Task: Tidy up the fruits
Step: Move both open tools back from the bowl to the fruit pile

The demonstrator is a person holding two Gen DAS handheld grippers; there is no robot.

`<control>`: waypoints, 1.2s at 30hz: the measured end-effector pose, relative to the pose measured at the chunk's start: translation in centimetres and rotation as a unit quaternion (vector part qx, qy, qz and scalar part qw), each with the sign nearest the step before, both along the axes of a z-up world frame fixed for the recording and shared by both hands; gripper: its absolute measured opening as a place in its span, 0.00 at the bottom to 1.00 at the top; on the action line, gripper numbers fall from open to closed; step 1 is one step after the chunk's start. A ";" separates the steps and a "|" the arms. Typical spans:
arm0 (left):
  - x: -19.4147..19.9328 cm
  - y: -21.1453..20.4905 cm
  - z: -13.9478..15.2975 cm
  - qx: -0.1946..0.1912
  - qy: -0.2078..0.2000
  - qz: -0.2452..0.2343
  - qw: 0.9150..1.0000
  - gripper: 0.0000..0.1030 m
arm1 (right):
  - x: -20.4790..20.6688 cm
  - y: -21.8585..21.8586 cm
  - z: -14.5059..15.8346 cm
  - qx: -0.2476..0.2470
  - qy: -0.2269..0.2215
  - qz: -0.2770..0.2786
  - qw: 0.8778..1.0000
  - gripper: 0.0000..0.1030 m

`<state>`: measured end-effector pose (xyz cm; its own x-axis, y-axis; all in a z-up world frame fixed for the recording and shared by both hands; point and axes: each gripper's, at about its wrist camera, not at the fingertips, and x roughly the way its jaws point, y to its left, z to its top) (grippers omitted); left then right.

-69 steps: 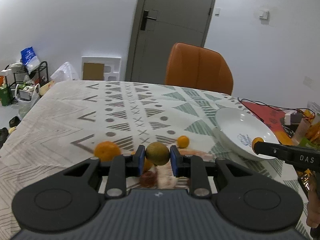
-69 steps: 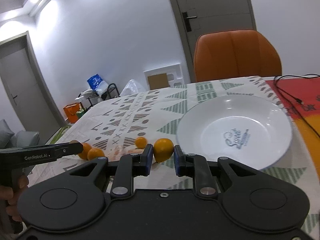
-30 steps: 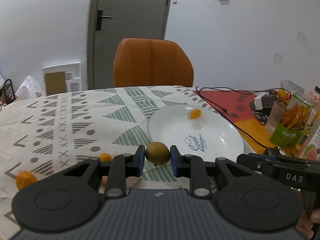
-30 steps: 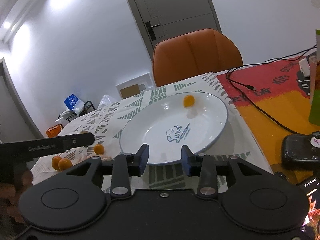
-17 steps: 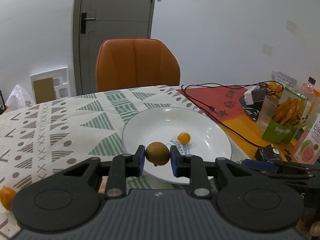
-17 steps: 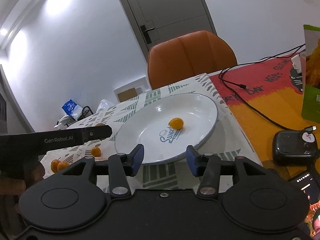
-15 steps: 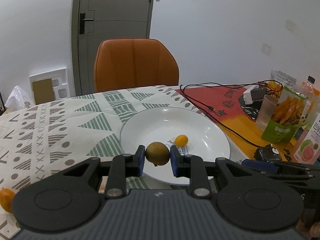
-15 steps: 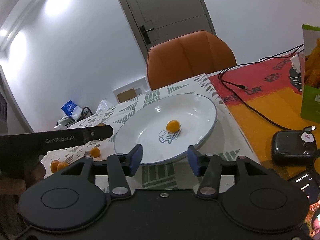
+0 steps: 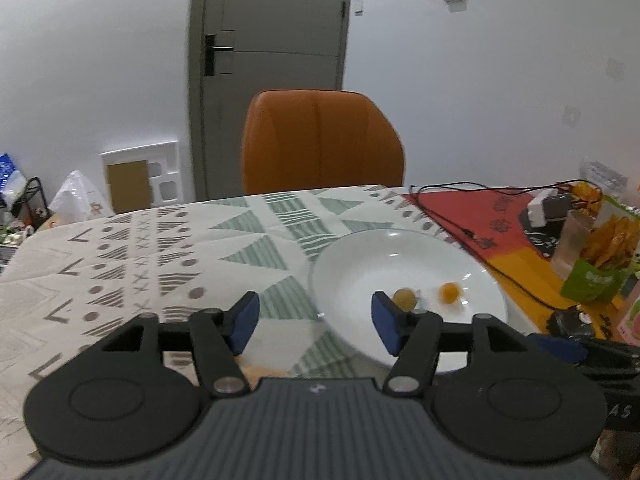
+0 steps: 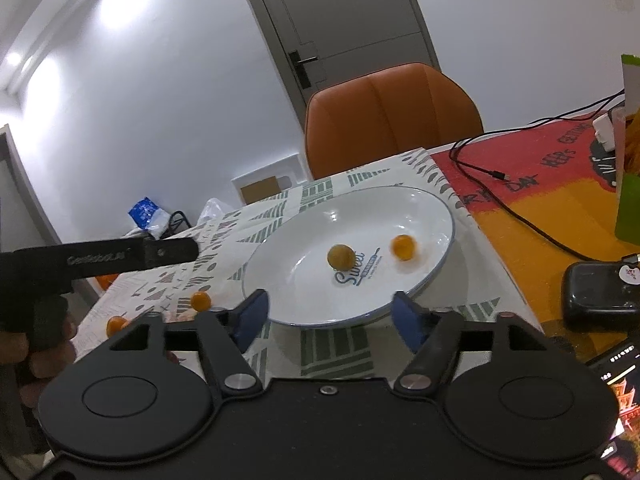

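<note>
- The left gripper (image 9: 316, 322) is spread wide with nothing between its blue pads, hanging over the patterned tablecloth (image 9: 168, 248) just left of the wide white shallow plate (image 9: 344, 256).
- The right gripper (image 10: 332, 318) is likewise released and empty, poised at the plate's near rim.
- 2 fruits lie in the plate: a round brownish-green fruit (image 10: 340, 256) near the printed centre, and a small orange citrus fruit (image 10: 404, 247) to its right, apart from it. Both look blurred, so they may be rolling; I cannot tell for sure.
- At least 2 more small orange fruits (image 10: 200, 301) sit on the cloth to the left of the plate, near the person's hand (image 10: 44, 356) holding the left tool; these look like the work left to do.
- Risk 1: the plate is shallow with a low rim, so a round fruit with any speed could run up the slope and over the far right edge toward the black cable (image 10: 520, 216).
- Risk 2: another fruit dropped from height may knock those already inside outward.
- Risk 3: the loose fruits on the cloth are small and round; a careless closing of the pads could squirt one sideways off the near left table edge.
- Risk 4: both tools crowd the plate's near rim, and a bump there could tip or shove it.
</note>
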<state>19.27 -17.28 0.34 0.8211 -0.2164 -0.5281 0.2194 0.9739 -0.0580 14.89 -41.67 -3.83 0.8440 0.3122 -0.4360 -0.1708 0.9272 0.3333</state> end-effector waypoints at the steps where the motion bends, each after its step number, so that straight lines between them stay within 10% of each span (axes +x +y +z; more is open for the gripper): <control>1: -0.1 0.3 0.0 0.003 0.000 0.005 1.000 0.66 | -0.1 0.3 0.1 -0.005 -0.002 -0.001 1.000 0.77; 13: -2.1 3.9 0.5 0.009 -0.014 0.053 0.998 0.74 | -0.5 2.4 1.1 -0.020 -0.023 0.014 0.999 1.00; 36: -4.4 12.1 -0.8 -0.015 0.015 0.110 0.994 0.75 | -0.5 8.8 1.1 -0.053 -0.001 0.052 0.997 1.00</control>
